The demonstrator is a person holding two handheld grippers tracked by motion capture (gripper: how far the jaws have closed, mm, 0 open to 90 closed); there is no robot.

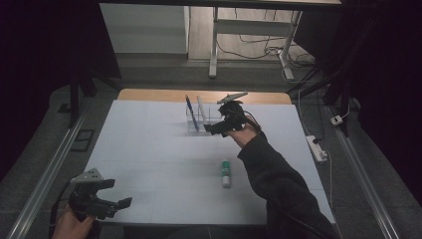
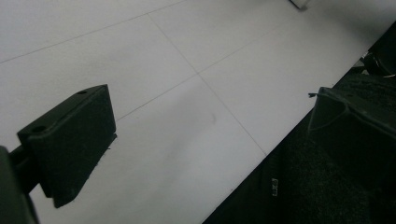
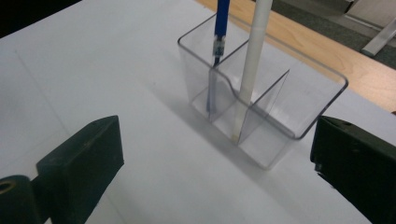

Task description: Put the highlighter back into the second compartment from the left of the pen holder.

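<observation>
My right claw (image 3: 215, 154) is spread and empty beside the clear holder (image 3: 299, 100) near the table's far edge, where the white pen (image 3: 252, 60) stands stored.

I see my left gripper (image 2: 210, 140) with jaws wide apart, nothing between them. One black jaw sits low at the left, the other at the right edge. Below is the white table sheet (image 2: 177, 60) with thin grid lines crossing. The sheet's edge runs diagonally at lower right, dark floor (image 2: 289, 186) beyond it. Small pale object (image 2: 299, 3) at the top edge, too cut off to tell.
</observation>
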